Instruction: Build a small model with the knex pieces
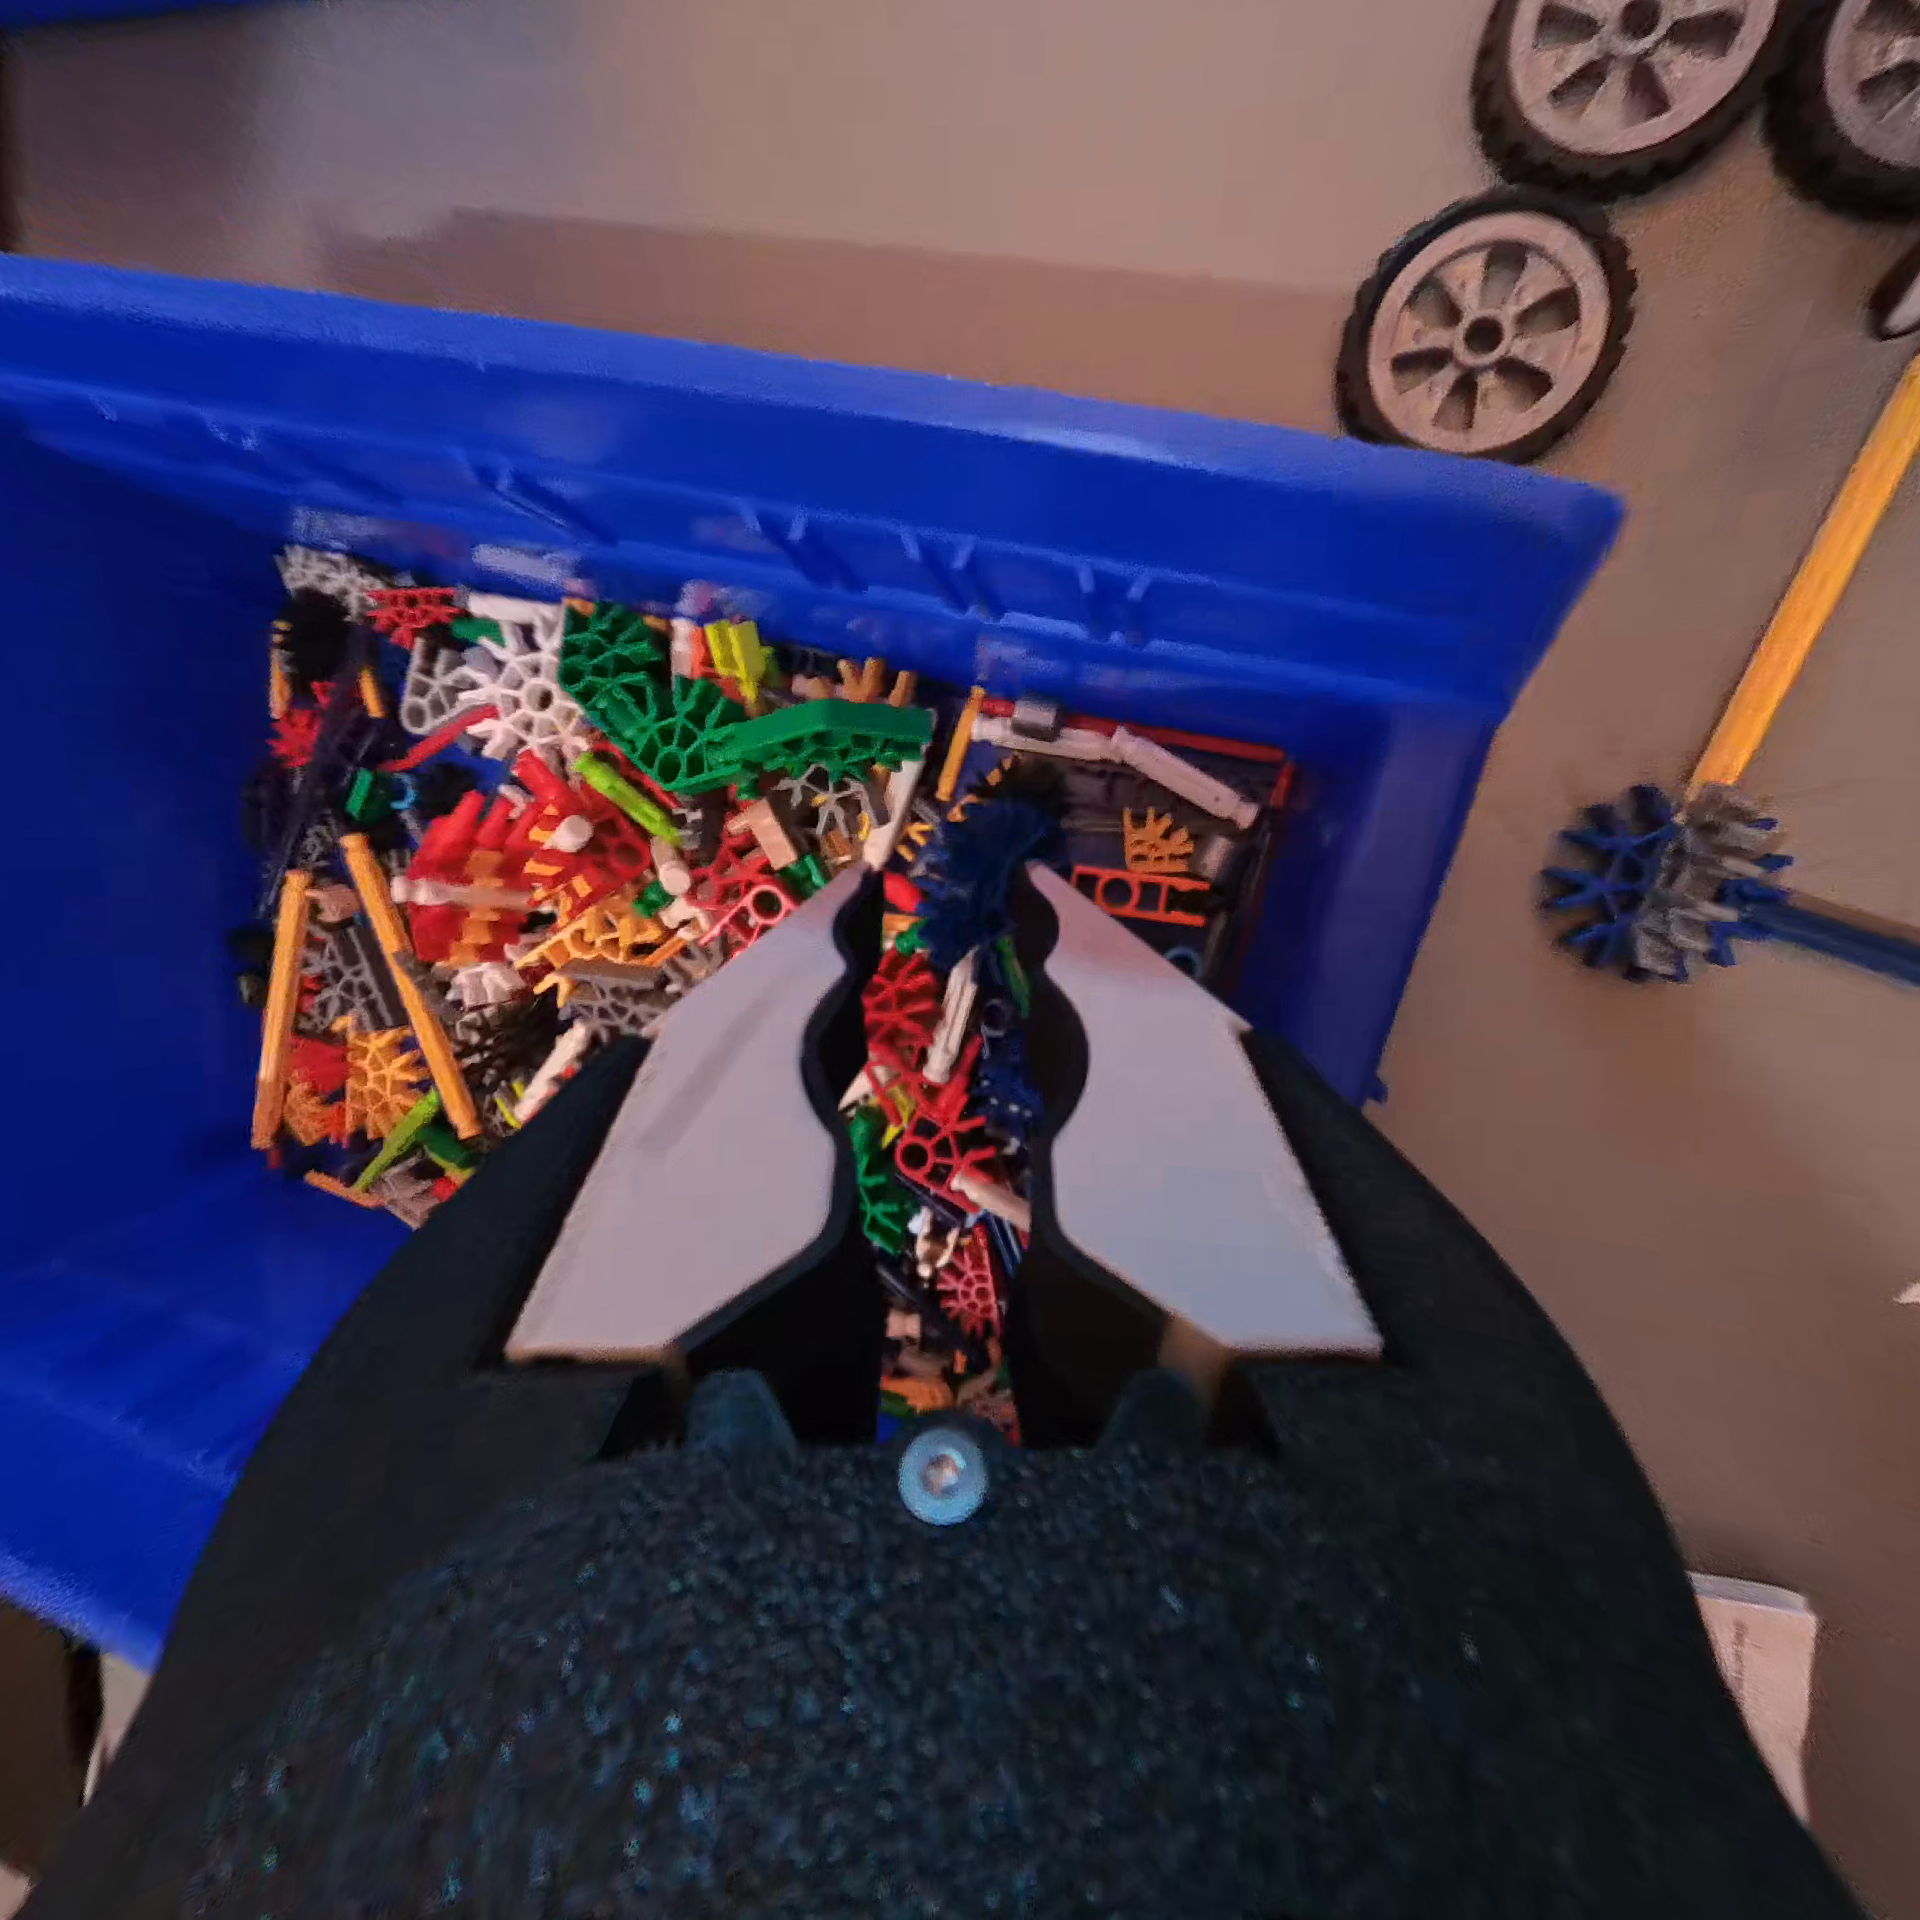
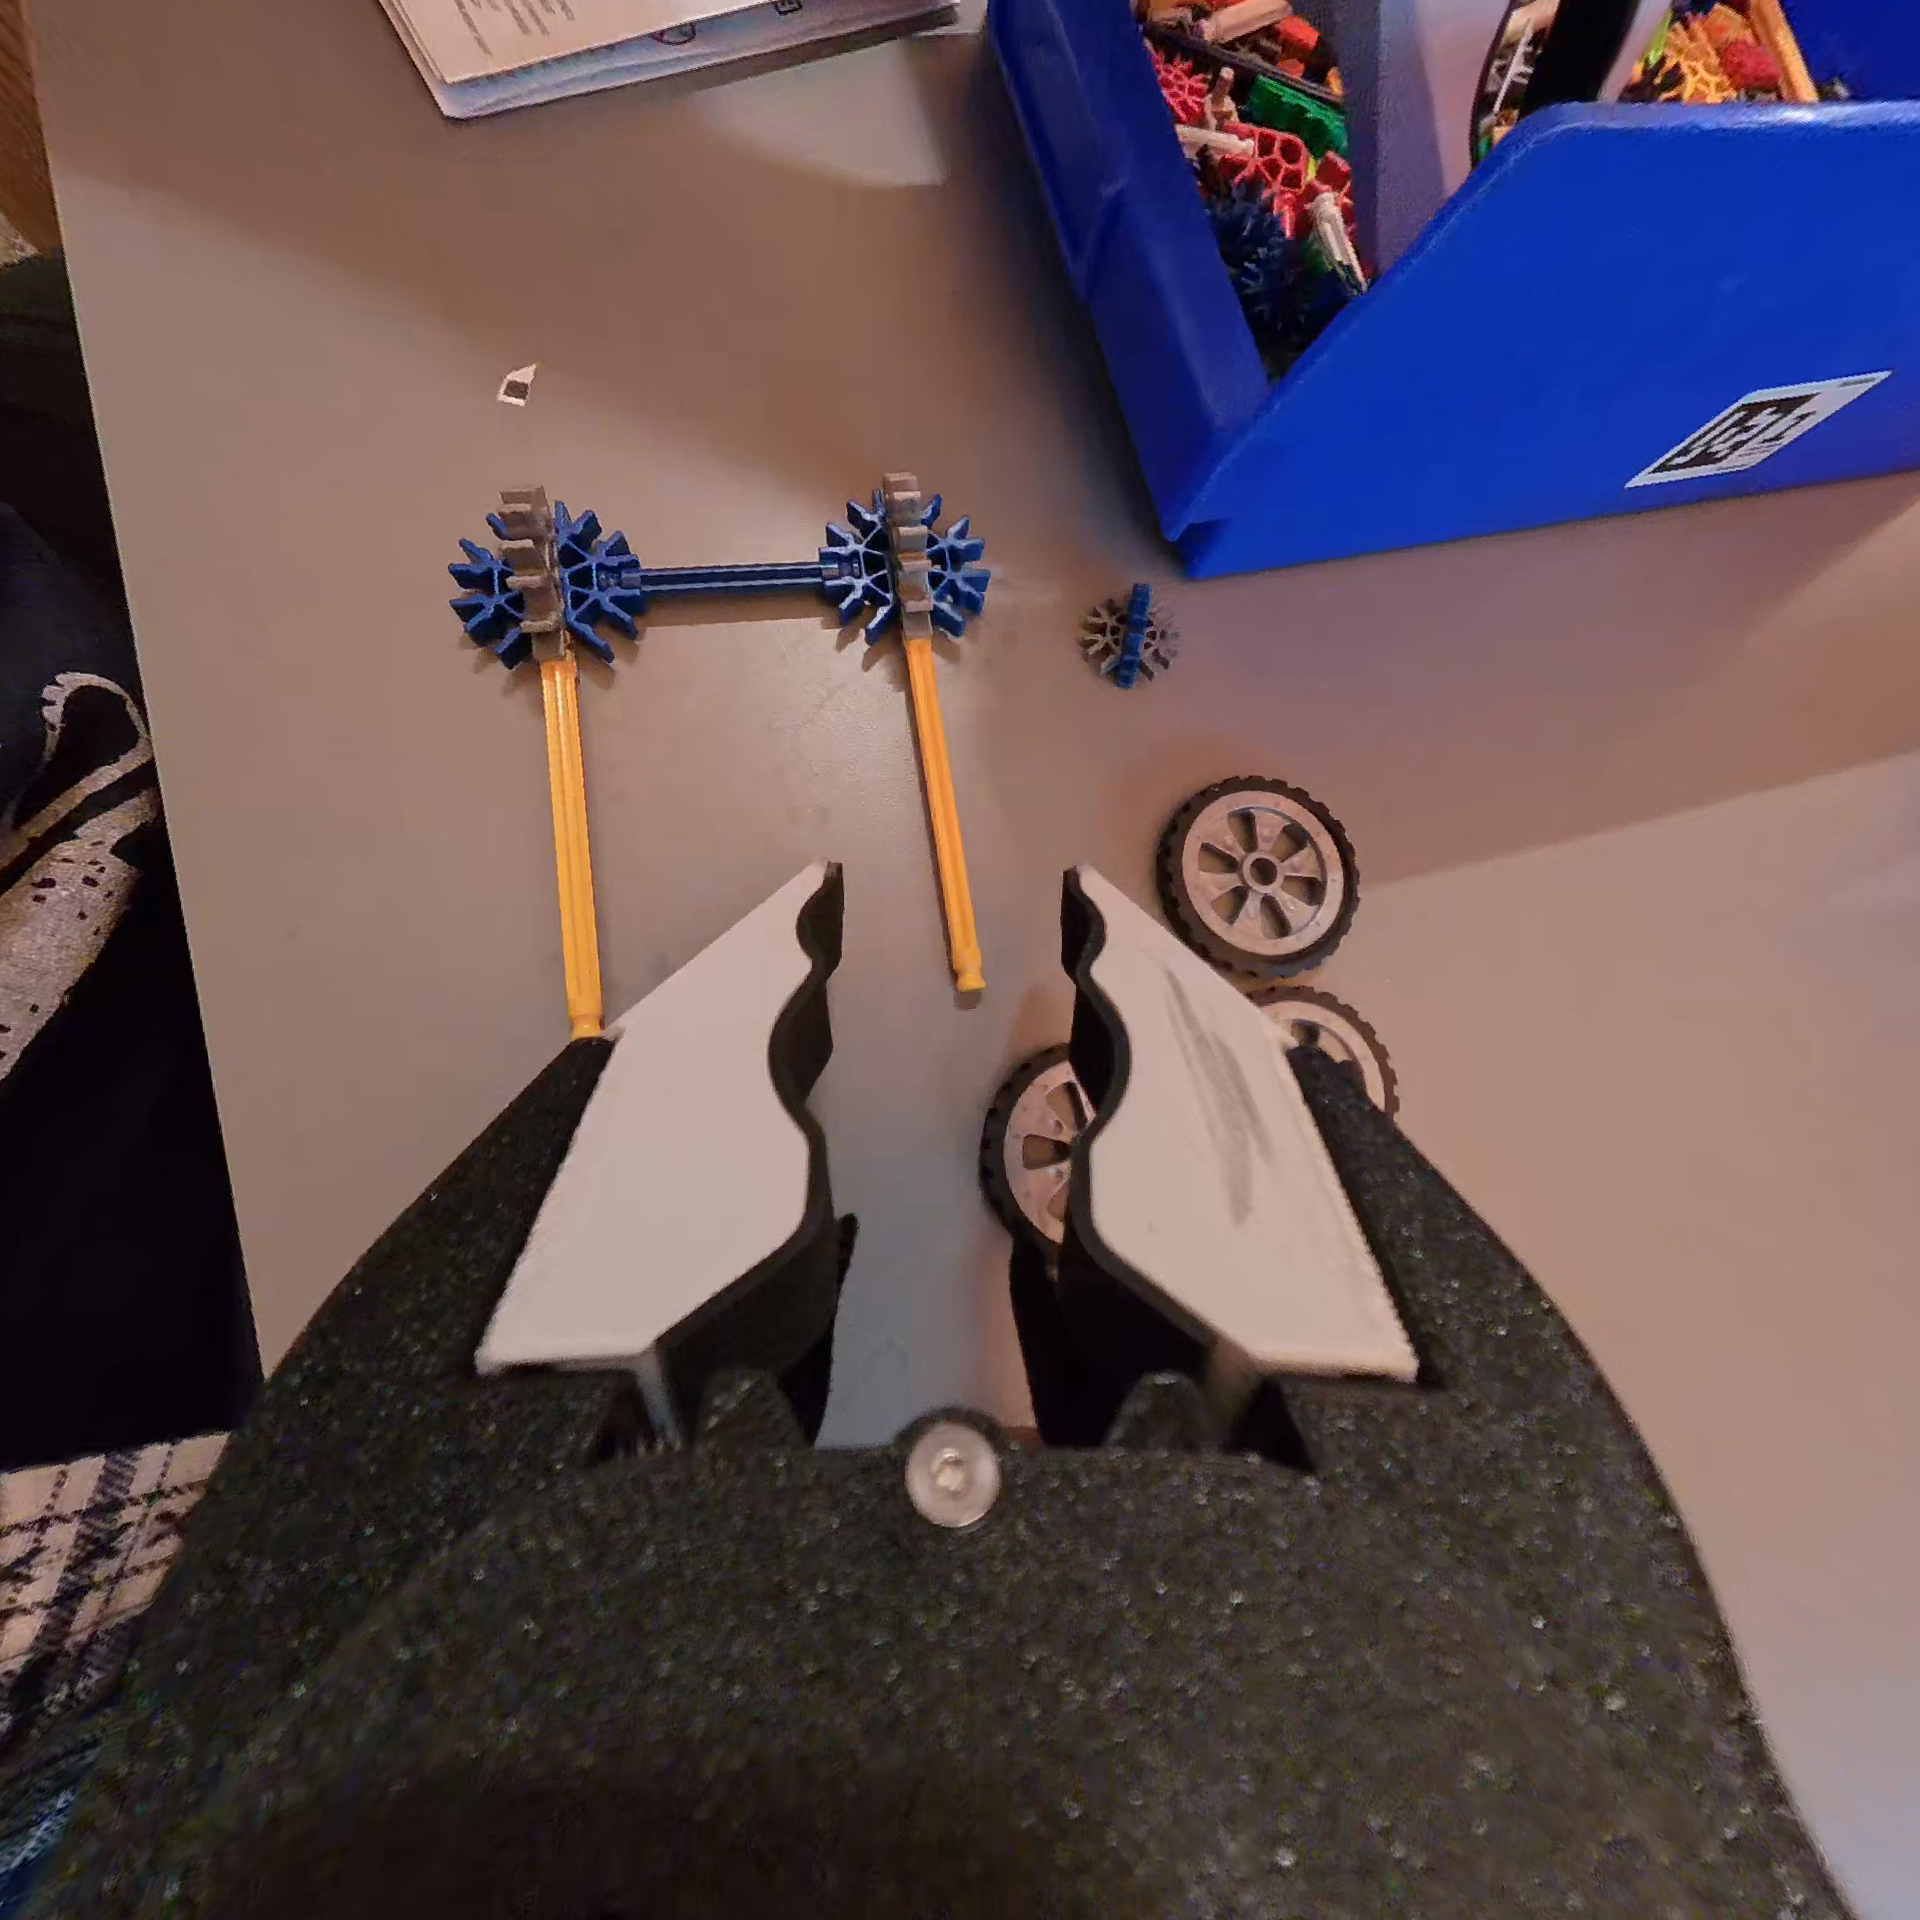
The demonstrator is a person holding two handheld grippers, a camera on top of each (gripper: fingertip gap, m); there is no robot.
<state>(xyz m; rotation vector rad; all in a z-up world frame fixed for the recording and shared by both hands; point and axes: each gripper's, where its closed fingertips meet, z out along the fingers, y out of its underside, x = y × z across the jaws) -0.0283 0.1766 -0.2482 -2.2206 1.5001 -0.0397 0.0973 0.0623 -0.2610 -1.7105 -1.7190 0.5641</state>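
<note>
My left gripper (image 1: 948, 875) hangs over a blue bin (image 1: 727, 436) filled with small coloured construction-toy pieces (image 1: 582, 852). Its jaws are a little apart. A dark blue spiky connector (image 1: 982, 857) lies between the tips, against the right fingertip (image 1: 1049, 899); I cannot tell if it is lifted. My right gripper (image 2: 951, 878) is open and empty above the grey table (image 2: 727, 312). The free end of a yellow rod (image 2: 940, 821) lies between its tips. That rod belongs to a frame of two blue-and-grey hubs (image 2: 540, 582) (image 2: 904, 566) joined by a blue rod (image 2: 727, 575).
Three toy wheels (image 2: 1257, 873) (image 2: 1039, 1143) (image 2: 1335, 1039) lie by the right finger. A loose grey-and-blue connector (image 2: 1127, 634) lies near the bin (image 2: 1558, 343). A booklet (image 2: 644, 42) lies at the far edge. The left wrist view shows wheels (image 1: 1486, 332) and a hub (image 1: 1662, 883).
</note>
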